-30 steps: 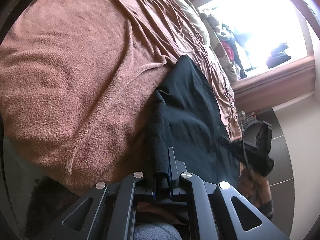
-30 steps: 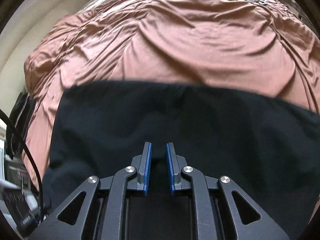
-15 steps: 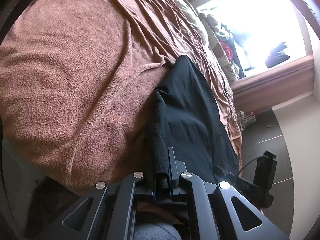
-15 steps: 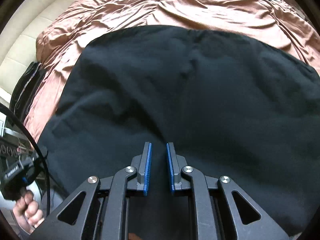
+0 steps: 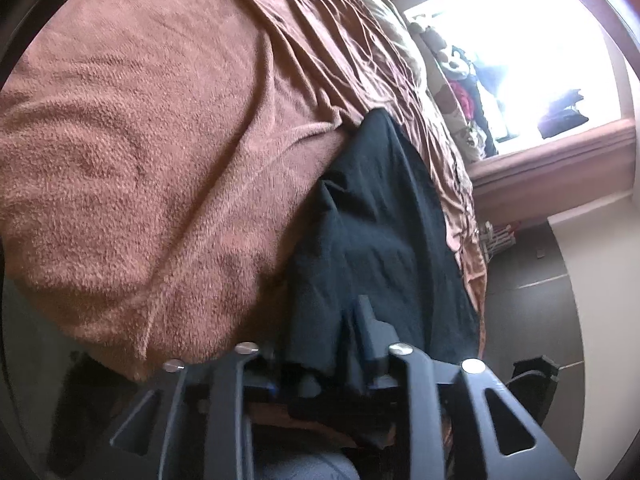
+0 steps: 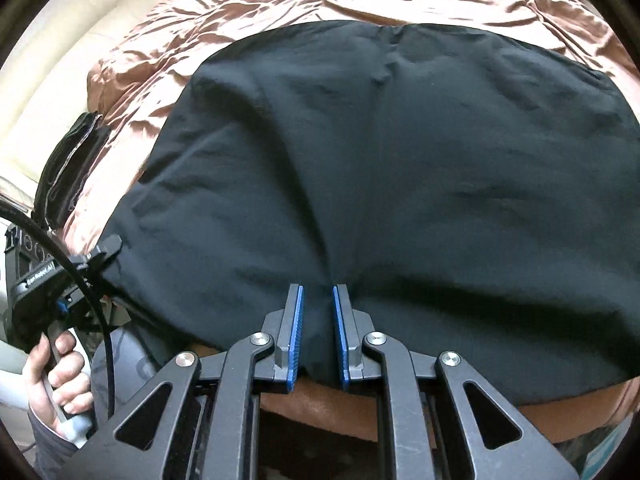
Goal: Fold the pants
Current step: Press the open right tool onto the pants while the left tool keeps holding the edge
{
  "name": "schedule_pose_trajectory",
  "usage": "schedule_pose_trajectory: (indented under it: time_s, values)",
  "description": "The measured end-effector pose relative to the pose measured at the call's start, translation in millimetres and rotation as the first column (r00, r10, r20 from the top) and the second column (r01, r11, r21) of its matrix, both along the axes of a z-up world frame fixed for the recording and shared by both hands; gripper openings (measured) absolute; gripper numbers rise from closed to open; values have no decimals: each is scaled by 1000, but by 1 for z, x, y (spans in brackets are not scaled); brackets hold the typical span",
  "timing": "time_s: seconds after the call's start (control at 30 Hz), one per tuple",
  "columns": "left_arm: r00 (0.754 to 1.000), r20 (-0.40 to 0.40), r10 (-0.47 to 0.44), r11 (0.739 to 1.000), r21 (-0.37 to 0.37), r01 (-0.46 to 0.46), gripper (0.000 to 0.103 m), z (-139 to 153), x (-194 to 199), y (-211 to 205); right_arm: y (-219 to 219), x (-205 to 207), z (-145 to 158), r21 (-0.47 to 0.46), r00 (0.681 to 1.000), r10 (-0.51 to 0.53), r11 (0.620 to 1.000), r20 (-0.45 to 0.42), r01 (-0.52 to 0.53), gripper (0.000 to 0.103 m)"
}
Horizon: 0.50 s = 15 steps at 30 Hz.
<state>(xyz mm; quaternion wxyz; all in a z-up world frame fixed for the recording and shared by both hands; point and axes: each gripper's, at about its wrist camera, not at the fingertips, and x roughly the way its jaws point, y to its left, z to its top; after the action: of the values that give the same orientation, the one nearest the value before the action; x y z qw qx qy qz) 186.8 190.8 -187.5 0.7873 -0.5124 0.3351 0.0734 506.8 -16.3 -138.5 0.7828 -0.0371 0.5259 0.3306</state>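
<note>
The bed [image 6: 248, 12] is covered with a brown sheet, and a fuzzy brown blanket [image 5: 152, 152] lies on its near part. The black pants [image 6: 400, 168] are spread flat on the bed, partly folded, and hang a little over the near edge. Seen from the right wrist, their long axis runs from left to right, across the line of the fingers. The right gripper [image 6: 316, 332] is at the middle of the near edge, its fingers pinching the cloth there. The left gripper [image 5: 324, 360] is at the left end; its fingers have cloth between them and appear to be opening, though I cannot tell surely.
</note>
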Motion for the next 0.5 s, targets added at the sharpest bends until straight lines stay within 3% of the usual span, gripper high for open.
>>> schedule_pose_trajectory:
  time_s: [0.17,0.2,0.3,0.5]
  values:
    - [1000,-11,3,1000,-18,-3,31,-4,6,3,-5,-2,-2,21,1000,-8,1000,-4,8,12]
    - [1000,-15,5,1000,-20,-6,20,-5,6,3,-5,-2,-3,26,1000,-9,1000,-6,10,12]
    - [1000,-5,-1,1000,-4,1,7,2,8,1,-8,-3,-3,38,1000,-15,999,-7,16,12]
    - [992,119,-49,998,54,42,6,48,18,-11,-16,-5,-5,63,1000,-20,998,-16,21,12]
